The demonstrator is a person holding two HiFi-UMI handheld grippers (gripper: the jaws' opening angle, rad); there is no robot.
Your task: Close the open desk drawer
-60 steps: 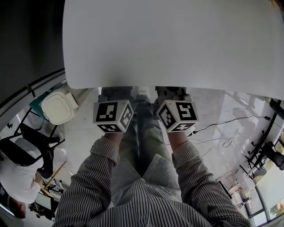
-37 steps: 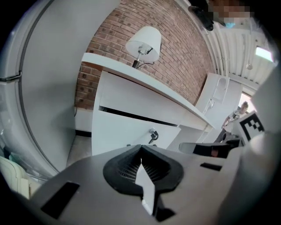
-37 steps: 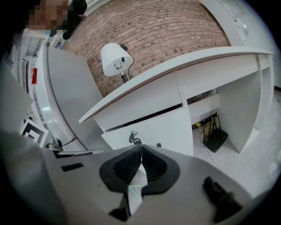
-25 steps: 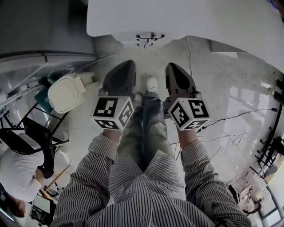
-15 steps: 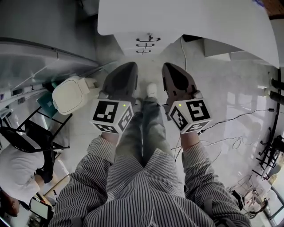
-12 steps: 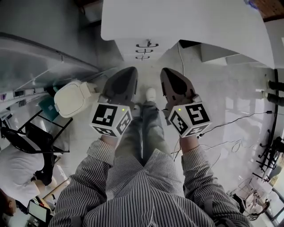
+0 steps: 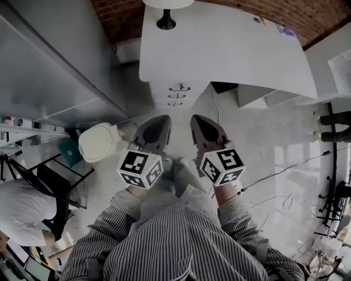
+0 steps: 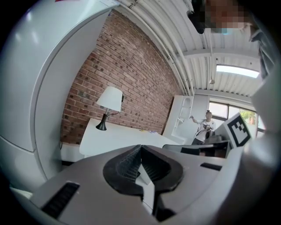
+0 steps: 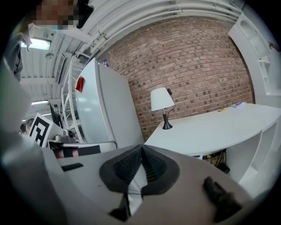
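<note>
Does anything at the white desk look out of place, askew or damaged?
Nothing stands out. The lamp stands upright on the white desk, and the three drawer fronts below it look flush, none pulled out, though they are small here. The left gripper and right gripper hang shut and empty, short of the desk.

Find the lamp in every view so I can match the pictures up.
Head view: lamp at the top edge, just left of centre, on the far end of the desk.
Left gripper view: lamp left of centre, at mid-height.
Right gripper view: lamp just right of centre.
Shared landmark: the brick wall behind it.
</note>
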